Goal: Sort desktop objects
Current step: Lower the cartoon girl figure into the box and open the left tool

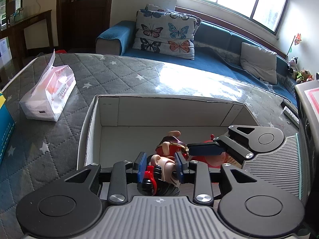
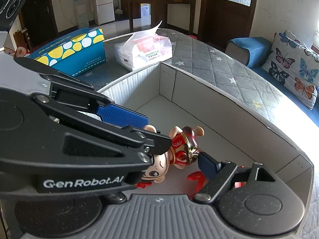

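Quilted tabletop carries a cardboard box where, lower centre, the left hand-held gripper straddles a toy figurine, jaws opening, while the right hand-held gripper waits spread alongside.

Two close fisheye views, each looking steeply down along a handheld gripper's fingers into an open grey-and-white cardboard box. The left view faces a blue sofa; the right faces a dark wooden door. Both share the box and a white tissue pack.
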`<act>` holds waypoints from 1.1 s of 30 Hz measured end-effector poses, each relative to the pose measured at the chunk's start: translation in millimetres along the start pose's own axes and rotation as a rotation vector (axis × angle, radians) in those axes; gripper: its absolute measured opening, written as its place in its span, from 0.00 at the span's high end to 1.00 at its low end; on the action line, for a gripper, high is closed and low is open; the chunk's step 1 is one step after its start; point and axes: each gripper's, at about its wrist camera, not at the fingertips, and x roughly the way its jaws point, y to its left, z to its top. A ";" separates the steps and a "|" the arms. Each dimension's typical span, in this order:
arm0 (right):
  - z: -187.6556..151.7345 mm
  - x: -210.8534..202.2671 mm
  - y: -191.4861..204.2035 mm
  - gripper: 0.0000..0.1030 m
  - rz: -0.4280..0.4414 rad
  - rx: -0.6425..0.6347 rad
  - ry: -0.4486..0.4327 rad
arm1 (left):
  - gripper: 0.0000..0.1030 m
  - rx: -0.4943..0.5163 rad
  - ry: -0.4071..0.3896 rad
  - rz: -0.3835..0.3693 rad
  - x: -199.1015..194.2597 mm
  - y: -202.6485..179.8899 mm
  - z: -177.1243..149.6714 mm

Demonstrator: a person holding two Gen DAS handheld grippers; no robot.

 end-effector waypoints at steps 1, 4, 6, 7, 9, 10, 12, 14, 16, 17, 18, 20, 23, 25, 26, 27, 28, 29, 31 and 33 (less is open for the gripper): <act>-0.2 -0.4 0.0 0.17 0.000 0.000 -0.001 | 0.67 0.000 0.000 0.001 -0.1 -0.1 -0.1; -0.6 -1.2 0.3 0.17 -0.002 0.000 -0.001 | 0.67 0.002 0.001 0.004 -0.3 -0.9 0.0; -0.9 -2.2 0.5 0.17 -0.005 -0.001 -0.002 | 0.67 0.004 0.001 0.005 -0.3 -1.4 0.0; -1.3 -2.9 0.5 0.16 -0.006 -0.001 -0.003 | 0.67 0.005 0.002 0.006 -0.4 -1.7 -0.1; -1.9 -4.3 0.4 0.16 -0.010 -0.002 -0.005 | 0.67 0.008 0.002 0.009 -0.8 -2.7 -0.4; -2.5 -5.2 0.4 0.16 -0.010 -0.001 -0.006 | 0.67 0.010 0.002 0.011 -1.2 -3.5 -0.6; -3.8 -7.3 0.4 0.16 -0.014 0.000 -0.009 | 0.67 0.014 0.002 0.015 -2.2 -4.9 -1.1; -5.1 -11.0 0.0 0.16 -0.018 0.004 -0.016 | 0.67 0.015 0.001 0.019 -3.4 -5.9 -1.6; -6.2 -15.0 0.2 0.16 -0.019 0.009 -0.023 | 0.67 0.015 0.000 0.020 -5.0 -7.0 -2.4; -6.8 -17.0 0.6 0.16 -0.020 0.009 -0.026 | 0.67 0.016 -0.002 0.021 -6.1 -7.6 -2.8; -7.4 -19.0 1.0 0.16 -0.022 0.010 -0.030 | 0.67 0.016 -0.003 0.023 -7.2 -8.3 -3.2; -8.5 -23.3 2.1 0.16 -0.025 0.010 -0.038 | 0.67 0.018 -0.007 0.024 -9.8 -9.9 -3.8; -10.0 -30.8 4.3 0.12 -0.034 0.012 -0.053 | 0.67 0.024 -0.014 0.025 -14.8 -13.0 -4.3; -11.4 -37.1 5.9 0.11 -0.042 0.012 -0.066 | 0.67 0.026 -0.022 0.026 -19.6 -15.1 -5.2; -12.1 -40.4 6.9 0.11 -0.046 0.011 -0.071 | 0.67 0.027 -0.026 0.027 -22.2 -16.3 -5.7; -12.8 -43.8 7.8 0.12 -0.049 0.009 -0.076 | 0.67 0.029 -0.031 0.029 -25.2 -17.5 -6.5; -13.9 -47.2 8.9 0.12 -0.053 0.007 -0.082 | 0.67 0.030 -0.035 0.030 -28.2 -18.7 -7.4; -15.5 -52.6 9.6 0.11 -0.060 0.008 -0.093 | 0.67 0.032 -0.040 0.031 -31.3 -19.9 -8.3; -18.1 -60.0 10.6 0.11 -0.063 0.014 -0.107 | 0.67 0.036 -0.049 0.033 -37.7 -22.8 -10.7; -23.3 -71.0 12.5 0.11 -0.070 0.024 -0.126 | 0.67 0.040 -0.059 0.035 -44.4 -26.1 -13.6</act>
